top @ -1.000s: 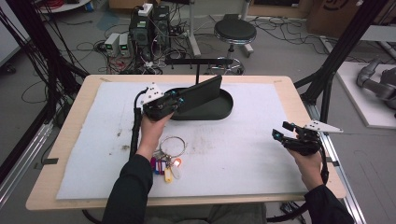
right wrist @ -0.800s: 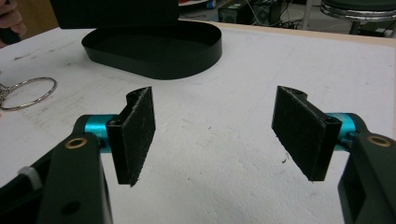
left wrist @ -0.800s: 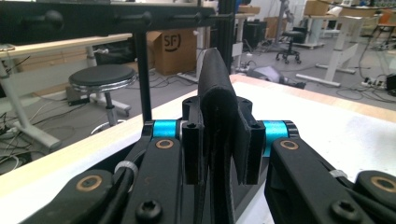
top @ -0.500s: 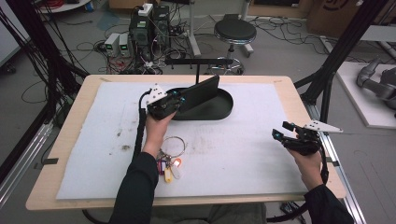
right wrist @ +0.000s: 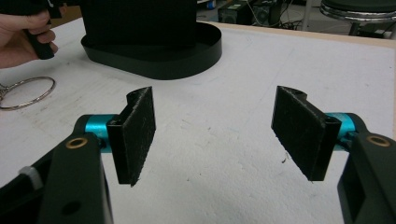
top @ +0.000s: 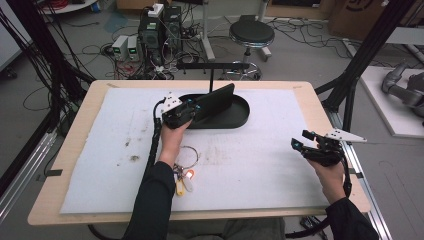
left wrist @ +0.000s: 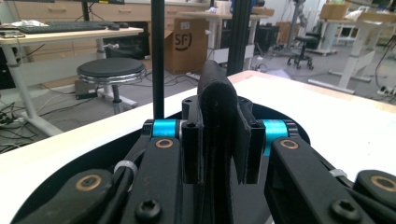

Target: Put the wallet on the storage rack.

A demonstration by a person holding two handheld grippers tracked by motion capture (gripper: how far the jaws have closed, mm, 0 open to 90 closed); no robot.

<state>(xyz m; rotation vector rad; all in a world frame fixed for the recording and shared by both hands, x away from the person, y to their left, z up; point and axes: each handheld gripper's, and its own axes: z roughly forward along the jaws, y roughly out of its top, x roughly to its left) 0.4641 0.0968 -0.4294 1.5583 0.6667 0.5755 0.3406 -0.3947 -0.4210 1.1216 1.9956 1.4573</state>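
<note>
My left gripper sits at the near-left rim of the tray, jaws clamped on the flat black slab, which stands tilted up on edge inside the tray. In the left gripper view the slab is pinched tight between my two pads, and the tray rim curves below. My right gripper hovers well right of the tray and nearer me, over bare mat, jaws wide apart with nothing between them. The key ring lies just in front of the tray, near my left wrist. In the right gripper view the tray is ahead to the left, with the ring left of it.
</note>
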